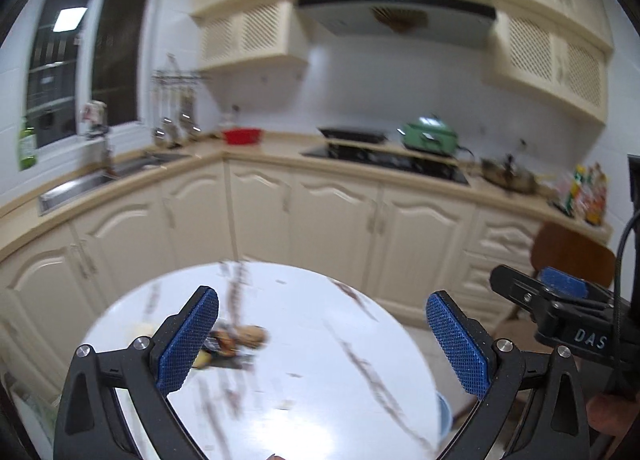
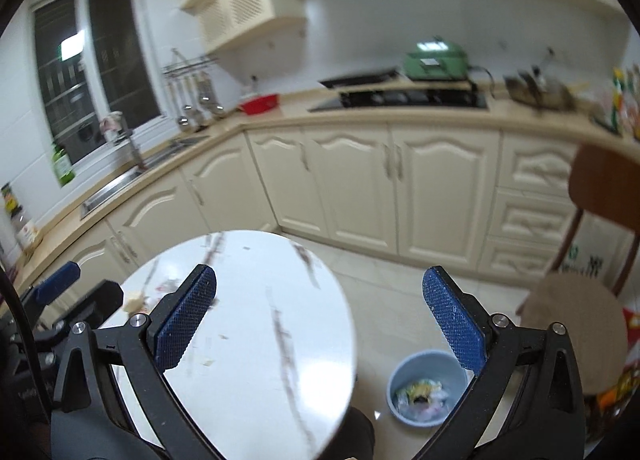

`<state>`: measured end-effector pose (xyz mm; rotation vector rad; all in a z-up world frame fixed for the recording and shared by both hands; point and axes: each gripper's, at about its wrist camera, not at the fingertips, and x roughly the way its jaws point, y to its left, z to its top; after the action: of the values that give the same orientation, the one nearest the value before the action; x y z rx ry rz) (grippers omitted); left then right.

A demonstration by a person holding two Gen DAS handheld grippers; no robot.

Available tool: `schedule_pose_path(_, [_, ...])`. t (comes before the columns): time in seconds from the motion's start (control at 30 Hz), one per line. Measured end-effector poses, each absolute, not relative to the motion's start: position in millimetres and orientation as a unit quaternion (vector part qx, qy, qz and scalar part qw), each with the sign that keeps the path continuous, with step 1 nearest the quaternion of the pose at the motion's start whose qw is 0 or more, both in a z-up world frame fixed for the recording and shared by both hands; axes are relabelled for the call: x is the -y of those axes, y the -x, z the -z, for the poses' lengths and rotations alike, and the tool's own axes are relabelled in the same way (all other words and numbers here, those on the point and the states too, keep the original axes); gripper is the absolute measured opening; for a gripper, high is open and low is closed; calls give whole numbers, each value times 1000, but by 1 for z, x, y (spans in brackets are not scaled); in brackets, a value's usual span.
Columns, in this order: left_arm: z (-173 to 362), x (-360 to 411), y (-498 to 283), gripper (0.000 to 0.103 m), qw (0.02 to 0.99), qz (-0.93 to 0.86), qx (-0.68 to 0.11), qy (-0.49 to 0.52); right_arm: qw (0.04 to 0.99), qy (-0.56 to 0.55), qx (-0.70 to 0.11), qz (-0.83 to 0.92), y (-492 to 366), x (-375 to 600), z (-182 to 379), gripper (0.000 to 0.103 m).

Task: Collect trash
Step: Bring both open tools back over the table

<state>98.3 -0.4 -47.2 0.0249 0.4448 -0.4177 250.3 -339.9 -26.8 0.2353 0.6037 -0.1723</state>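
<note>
A dark and brown snack wrapper (image 1: 236, 342) lies on the round white marble table (image 1: 312, 300), just right of my left gripper's left finger. A pale scrap (image 1: 142, 328) sits further left. My left gripper (image 1: 323, 344) hovers open above the table with nothing between its fingers. My right gripper (image 2: 320, 320) is also open and empty, over the table's right edge (image 2: 344, 324). A light blue bin (image 2: 428, 388) with several wrappers inside stands on the floor below that edge. Small crumbs (image 2: 208, 362) and a pale scrap (image 2: 134, 302) dot the tabletop.
Cream kitchen cabinets (image 1: 332, 220) wrap around behind the table, with a sink (image 1: 100, 180), a hob (image 1: 384, 160) and a green pot (image 1: 430, 136) on the counter. A wooden chair (image 2: 572, 320) stands right of the bin. The images are motion-blurred.
</note>
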Motion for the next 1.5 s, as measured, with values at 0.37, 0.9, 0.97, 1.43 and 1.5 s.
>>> schedule_pose_path(0.37, [57, -96, -8, 102, 977, 112, -180, 36, 968, -47, -246, 19, -255, 212, -15, 103])
schedule_pose_path(0.9, [73, -125, 19, 102, 981, 51, -174, 70, 969, -9, -236, -66, -261, 132, -10, 103])
schedule_pose_path(0.97, [79, -124, 8, 102, 979, 48, -186, 72, 967, -12, -244, -67, -266, 133, -4, 103])
schedule_pose_path(1.43, [109, -123, -126, 101, 950, 45, -300, 75, 934, -28, -352, -46, -344, 172, 74, 103])
schedule_pose_path(1.5, [115, -121, -146, 101, 944, 46, -317, 75, 925, -27, -377, -46, -358, 174, 95, 103])
